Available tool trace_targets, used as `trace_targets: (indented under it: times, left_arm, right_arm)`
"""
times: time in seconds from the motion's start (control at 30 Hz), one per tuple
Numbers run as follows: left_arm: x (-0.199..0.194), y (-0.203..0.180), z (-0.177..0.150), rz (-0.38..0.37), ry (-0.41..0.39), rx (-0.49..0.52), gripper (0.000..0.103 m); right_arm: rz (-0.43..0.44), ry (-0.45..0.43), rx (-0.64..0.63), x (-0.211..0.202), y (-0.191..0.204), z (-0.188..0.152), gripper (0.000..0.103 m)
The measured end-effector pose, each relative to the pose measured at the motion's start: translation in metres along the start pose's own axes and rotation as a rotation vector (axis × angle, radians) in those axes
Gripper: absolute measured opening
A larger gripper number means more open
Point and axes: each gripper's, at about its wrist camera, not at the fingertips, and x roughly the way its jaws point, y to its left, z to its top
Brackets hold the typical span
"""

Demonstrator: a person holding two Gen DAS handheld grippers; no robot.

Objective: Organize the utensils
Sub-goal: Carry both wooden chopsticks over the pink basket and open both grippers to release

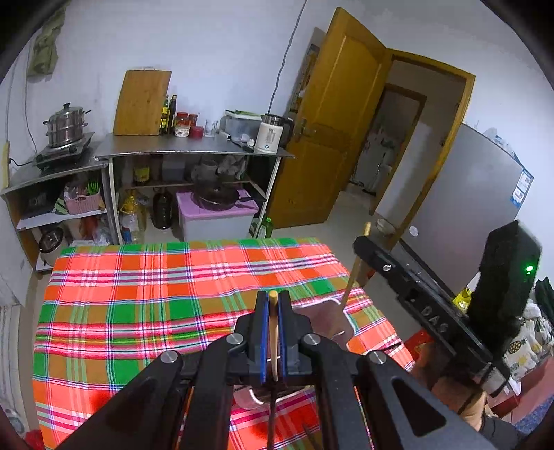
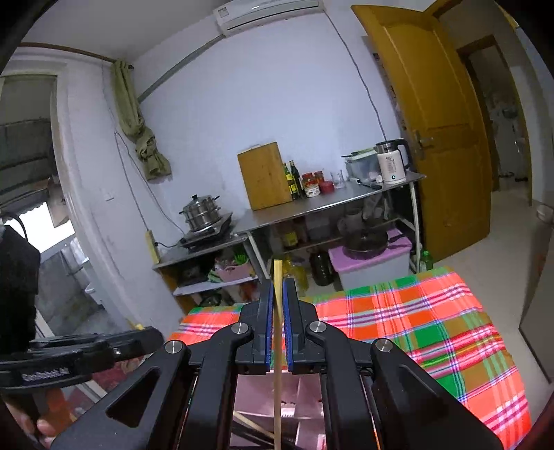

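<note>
Both the left gripper (image 1: 273, 304) and the right gripper (image 2: 278, 294) are clamped on one chopstick (image 1: 273, 332) each, so lower them slowly and straight into the pink tray (image 2: 256, 394).

White walls, open wooden door (image 1: 332, 138), steel counter (image 1: 194, 147), air conditioner (image 2: 266, 12) high, plaid tablecloth (image 1: 155, 284).

Left gripper (image 1: 273, 304) and right gripper (image 2: 277, 294) both clamped tight, angled downward.

Bright, even indoor light; sharp centre, fisheye-bent, dark-vignetted edges.
</note>
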Motion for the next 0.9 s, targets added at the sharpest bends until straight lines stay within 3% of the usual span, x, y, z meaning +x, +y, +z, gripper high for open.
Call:
trace_targets:
  times: [0.37,0.6,0.9]
  left_arm:
    - [0.004,0.007,-0.010,-0.010,0.015,-0.030,0.005]
    - [0.001,0.008,-0.016,-0.009,0.025,-0.014,0.005]
    - [0.005,0.011,-0.022,0.055,0.048,-0.008,0.006]
  right_arm:
    - [-0.012,-0.036,-0.054,-0.002,0.009,0.000,0.005]
    - [0.002,0.026,-0.039,0.000,0.008,-0.027,0.005]
    - [-0.010,0.107,-0.066,-0.013,0.011,-0.044,0.006]
